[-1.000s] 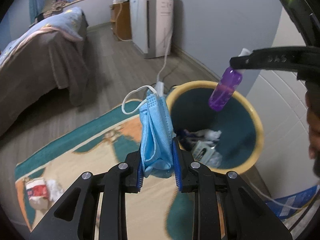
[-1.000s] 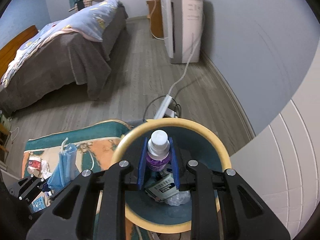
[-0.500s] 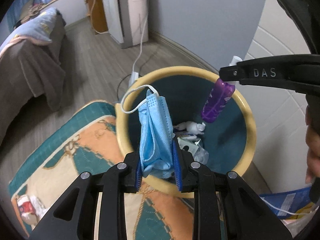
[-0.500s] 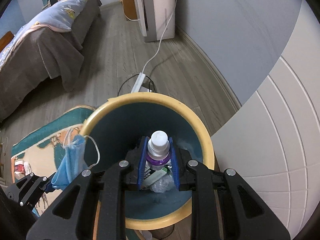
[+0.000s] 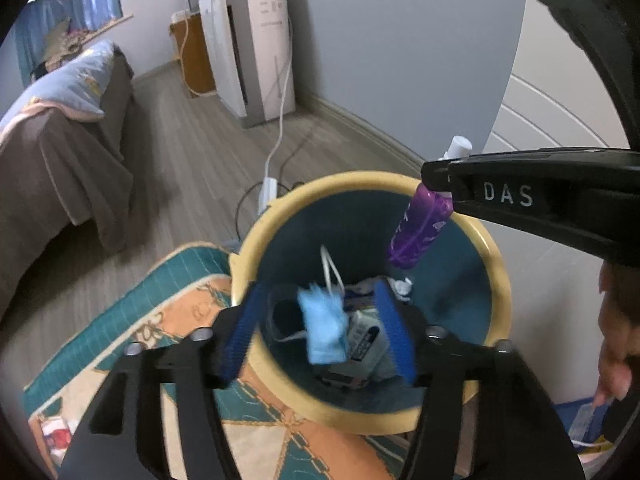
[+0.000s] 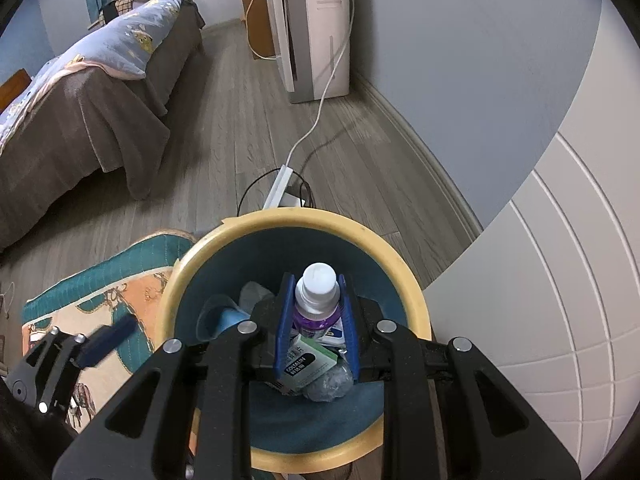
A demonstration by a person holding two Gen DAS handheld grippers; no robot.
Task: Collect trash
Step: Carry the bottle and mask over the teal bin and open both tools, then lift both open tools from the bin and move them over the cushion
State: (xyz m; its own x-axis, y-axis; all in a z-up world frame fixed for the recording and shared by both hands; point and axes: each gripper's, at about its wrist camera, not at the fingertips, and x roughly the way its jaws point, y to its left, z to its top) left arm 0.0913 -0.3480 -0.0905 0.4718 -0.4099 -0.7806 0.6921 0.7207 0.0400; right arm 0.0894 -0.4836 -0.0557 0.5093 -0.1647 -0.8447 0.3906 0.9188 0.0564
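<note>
A: Start at the left. What are the left tongs (image 5: 320,332) doing?

B: They point steeply down over the near rim of the yellow bin (image 5: 500,280), blue pads spread wide, gripping nothing. The blue face mask (image 5: 324,330) is between them, touching neither pad, inside the bin's mouth with its white ear loop trailing up. It is blurred, so I cannot tell whether it rests on the rubbish yet.

A: And what lies under it?

B: A small printed carton (image 6: 306,362), a crumpled clear wrapper (image 6: 328,384) and white scraps at the bottom of the teal interior.

A: To the right?

B: The right tongs (image 6: 316,316) reach in over the bin's right side, tilted downward, closed on the neck of a purple bottle (image 6: 316,300) with a white cap. The bottle hangs, leaning, above the opening, clear of the rim.

A: The surroundings?

B: The bin stands on wooden floor at the edge of a teal and orange rug (image 5: 132,328), with a white power strip (image 6: 278,188) just behind it.
</note>
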